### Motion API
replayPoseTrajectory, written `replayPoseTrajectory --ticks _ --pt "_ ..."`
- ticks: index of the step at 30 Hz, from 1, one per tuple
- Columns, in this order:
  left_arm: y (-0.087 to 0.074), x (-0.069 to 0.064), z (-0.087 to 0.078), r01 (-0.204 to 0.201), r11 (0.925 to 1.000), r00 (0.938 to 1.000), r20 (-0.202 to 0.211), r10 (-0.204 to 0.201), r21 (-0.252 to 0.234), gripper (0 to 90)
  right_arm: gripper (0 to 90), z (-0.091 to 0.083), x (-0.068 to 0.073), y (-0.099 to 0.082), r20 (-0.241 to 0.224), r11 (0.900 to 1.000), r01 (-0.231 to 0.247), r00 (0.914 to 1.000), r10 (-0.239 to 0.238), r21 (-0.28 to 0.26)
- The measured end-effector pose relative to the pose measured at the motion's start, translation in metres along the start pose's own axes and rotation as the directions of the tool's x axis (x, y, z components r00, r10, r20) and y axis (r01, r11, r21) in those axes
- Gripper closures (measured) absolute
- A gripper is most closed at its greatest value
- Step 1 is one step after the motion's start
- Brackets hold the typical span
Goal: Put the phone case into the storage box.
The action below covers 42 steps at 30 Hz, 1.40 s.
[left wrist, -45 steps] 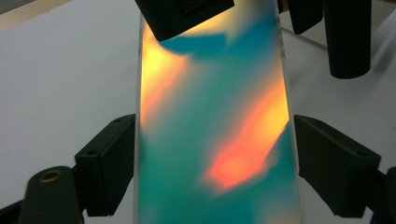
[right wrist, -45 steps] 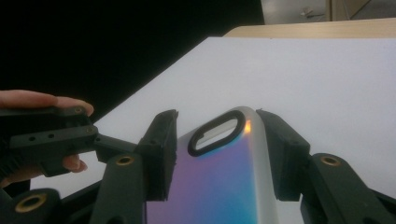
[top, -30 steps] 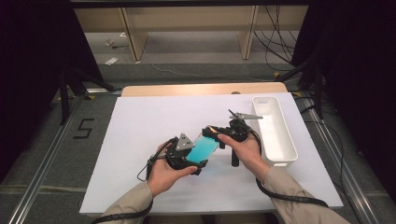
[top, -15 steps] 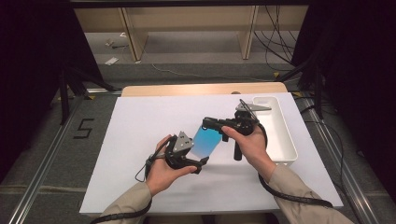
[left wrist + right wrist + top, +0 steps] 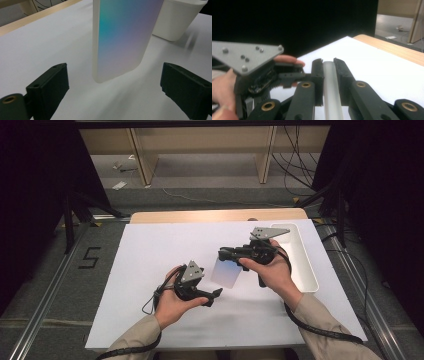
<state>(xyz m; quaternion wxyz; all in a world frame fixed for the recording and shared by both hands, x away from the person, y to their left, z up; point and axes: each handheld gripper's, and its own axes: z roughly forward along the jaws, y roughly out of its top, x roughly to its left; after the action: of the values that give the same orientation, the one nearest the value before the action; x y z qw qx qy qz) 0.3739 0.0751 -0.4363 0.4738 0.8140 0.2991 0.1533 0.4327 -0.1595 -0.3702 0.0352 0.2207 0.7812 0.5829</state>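
**My right claw holds the shiny phone case up in the air**

My right claw [image 5: 223,254] points to the left, above the white bench [image 5: 150,250]. My right hand [image 5: 272,270] wraps around its handle, and the grey plate on top tilts up. The two black jaws are squeezed tight on the thin edge of the phone case [image 5: 226,272]. In the right claw view I see the pale edge of the case [image 5: 331,87] pinched between the pads. They have just been closing on it.

The case hangs down from that claw, above the bench and not touching it. It is near the middle of the bench, between my two hands. In the left claw view the case [image 5: 122,37] stands tall in front of me, with blue-green fading into soft purple.

My left claw [image 5: 212,296] sits low, close to the bench, and points to the right at the case. My left hand [image 5: 172,300] holds it from below. Its jaws are wide apart and have just been opening. Nothing is in them. The case's bottom end hangs just past the two tips, touching neither.

A black "5" [image 5: 89,257] is marked on the floor to the left of the bench.

A long white tray [image 5: 305,265] lies at the right side of the bench, just beside my right hand. I cannot see anything in it.
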Motion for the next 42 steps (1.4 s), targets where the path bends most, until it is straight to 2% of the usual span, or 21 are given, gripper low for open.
replayPoseTrajectory --ticks 3,13,42 --pt "-0.0008 0.0001 0.0002 -0.002 1.0 1.0 0.009 0.002 -0.006 10.9 80.1 0.0014 0.0019 0.0005 -0.01 0.9991 0.04 0.9992 -0.04 0.017" --pt "-0.0017 -0.0023 0.0016 -0.019 0.9998 0.9993 0.031 0.019 0.0 14.7 80.1 0.0015 0.0037 0.0023 -0.056 0.9939 0.1 0.9937 -0.098 0.046" --pt "-0.002 -0.0048 0.0035 -0.033 0.9994 0.9976 0.061 0.033 0.002 20.5 80.0 0.0096 0.0069 -0.002 -0.124 0.9891 0.121 0.9862 -0.11 0.084"
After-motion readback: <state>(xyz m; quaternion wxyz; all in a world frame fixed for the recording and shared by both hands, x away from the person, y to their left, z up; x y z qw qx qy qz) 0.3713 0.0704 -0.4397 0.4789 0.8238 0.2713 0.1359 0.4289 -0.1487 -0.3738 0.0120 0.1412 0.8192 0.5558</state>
